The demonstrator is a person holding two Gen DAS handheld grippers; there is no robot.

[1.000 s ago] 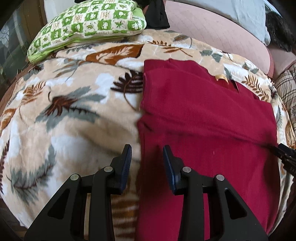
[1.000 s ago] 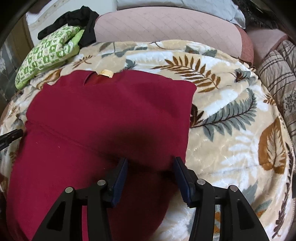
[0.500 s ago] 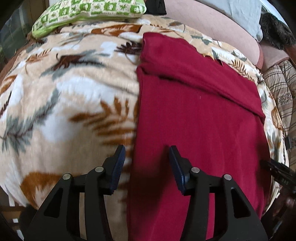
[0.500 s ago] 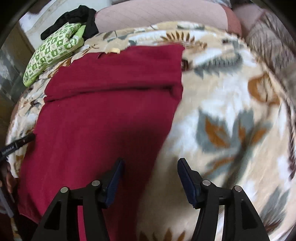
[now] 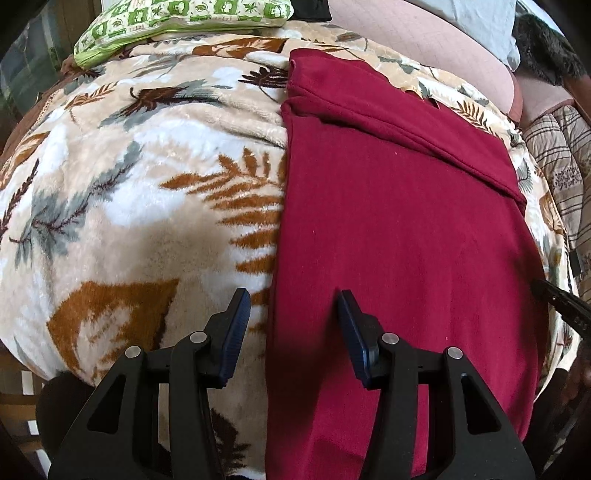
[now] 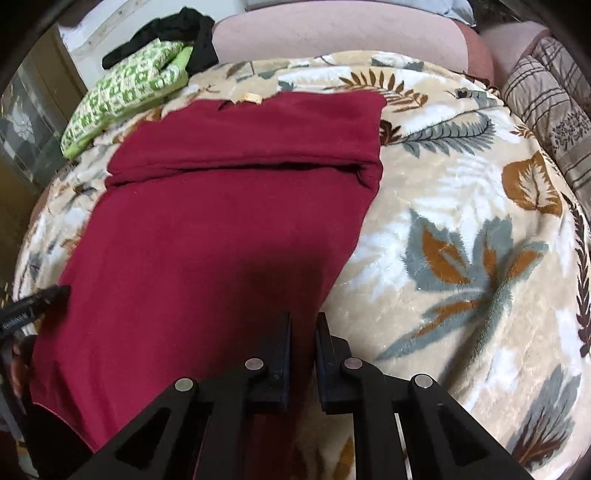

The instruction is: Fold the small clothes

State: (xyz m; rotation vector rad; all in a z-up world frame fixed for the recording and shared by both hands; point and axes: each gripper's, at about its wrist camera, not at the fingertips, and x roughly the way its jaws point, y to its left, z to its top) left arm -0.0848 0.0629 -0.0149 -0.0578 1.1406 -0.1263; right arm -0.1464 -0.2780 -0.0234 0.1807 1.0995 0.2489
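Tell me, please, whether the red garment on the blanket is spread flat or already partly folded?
Partly folded. The red garment lies flat on the blanket, but a fold ridge crosses its far end, where the cloth is doubled over.

Red garment (image 6: 207, 229) lies flat on leaf-print blanket (image 6: 461, 229), far end folded over in band. Small tan label (image 6: 251, 98) at garment's far edge. Right gripper (image 6: 303, 332) at garment's near right edge; jaws just closed, nearly together, red cloth between them. Left gripper tip (image 6: 40, 301) beside garment's near left edge. Green checked pillow (image 6: 125, 96) beyond garment, far left, black cloth (image 6: 173, 33) on it. Striped cushion (image 6: 546, 110) far right of garment.
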